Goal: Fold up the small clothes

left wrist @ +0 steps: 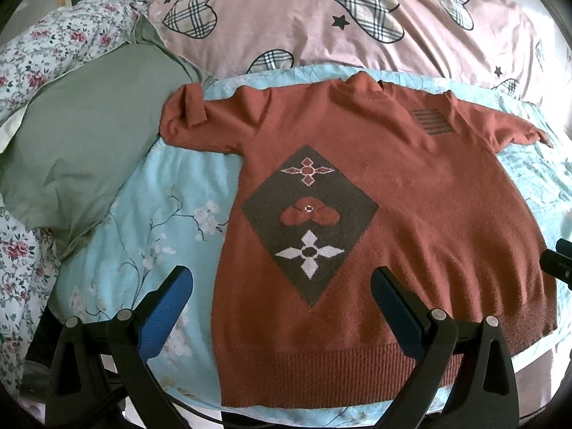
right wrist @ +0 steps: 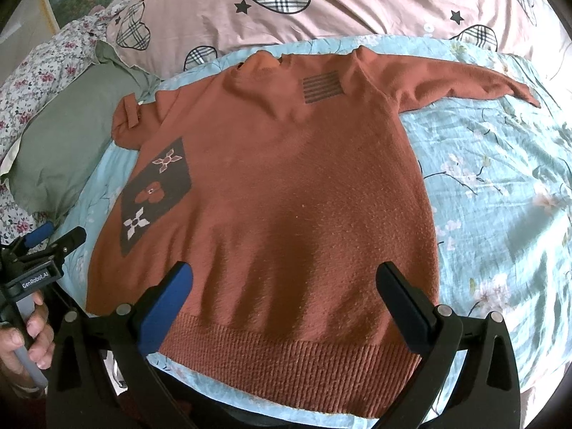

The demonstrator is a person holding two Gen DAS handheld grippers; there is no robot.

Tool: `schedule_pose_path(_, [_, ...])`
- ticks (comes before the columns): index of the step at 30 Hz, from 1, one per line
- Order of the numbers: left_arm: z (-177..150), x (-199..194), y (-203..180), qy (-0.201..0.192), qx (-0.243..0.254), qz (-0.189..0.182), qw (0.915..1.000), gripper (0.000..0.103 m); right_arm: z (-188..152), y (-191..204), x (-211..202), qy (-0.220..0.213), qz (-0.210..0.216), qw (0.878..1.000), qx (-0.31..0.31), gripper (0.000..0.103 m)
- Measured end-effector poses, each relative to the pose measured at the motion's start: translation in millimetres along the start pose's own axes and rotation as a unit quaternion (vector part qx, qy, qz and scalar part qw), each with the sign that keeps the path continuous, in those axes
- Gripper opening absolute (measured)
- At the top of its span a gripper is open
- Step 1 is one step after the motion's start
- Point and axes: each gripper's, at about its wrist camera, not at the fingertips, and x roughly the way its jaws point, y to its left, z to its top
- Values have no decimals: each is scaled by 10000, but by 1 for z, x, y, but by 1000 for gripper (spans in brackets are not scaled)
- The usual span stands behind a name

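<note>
Lying face up and nearly flat on a blue floral bedspread [left wrist: 150,221], the rust sweater [left wrist: 411,214] remains unfolded, though its left sleeve [left wrist: 186,114] appears doubled back. Left gripper [left wrist: 282,307] and right gripper [right wrist: 284,304] hover wide open above the ribbed hem [right wrist: 293,364], holding nothing.

A bed is seen, covered by a light blue sheet [left wrist: 150,214] printed with pale blossom branches. A rust-coloured sweater [left wrist: 411,207] is laid flat, front up, on this sheet, its ribbed hem nearest the cameras and its collar towards the far side. One sleeve [right wrist: 464,78] is stretched out straight over the sheet; the other sleeve [left wrist: 189,118] is bunched and folded back on itself. A grey-green pillow [left wrist: 82,139] is placed just beside the folded sleeve. A pink quilt with plaid hearts [left wrist: 321,18] is spread beyond the collar, and a floral quilt [left wrist: 43,50] is heaped behind the pillow.
</note>
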Motion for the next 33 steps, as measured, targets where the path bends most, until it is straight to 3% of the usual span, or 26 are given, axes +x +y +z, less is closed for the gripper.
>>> schedule_pose_path(5, [2, 4, -3, 247, 176, 133, 9995, 100, 1, -2, 0, -9, 9, 10000, 22, 102])
schedule_pose_path(10, [1, 4, -6, 150, 129, 75, 9998, 100, 1, -4, 2, -31, 222, 9995, 214, 102])
schedule_pose_path(13, [1, 4, -6, 321, 193, 131, 9992, 100, 2, -5, 3, 35, 181, 9996, 207, 102])
schedule_pose_path(18, [3, 6, -7, 64, 35, 16, 10000, 100, 3, -6, 4, 56, 133, 9997, 194, 102])
schedule_pose_path(26, [7, 11, -8, 110, 49, 13, 9999, 100, 9, -10, 4, -465, 319, 9982, 191, 102])
schedule_pose_path(33, [11, 22, -11, 194, 48, -54, 9998, 101, 22, -36, 14, -25, 208, 9988, 450, 102])
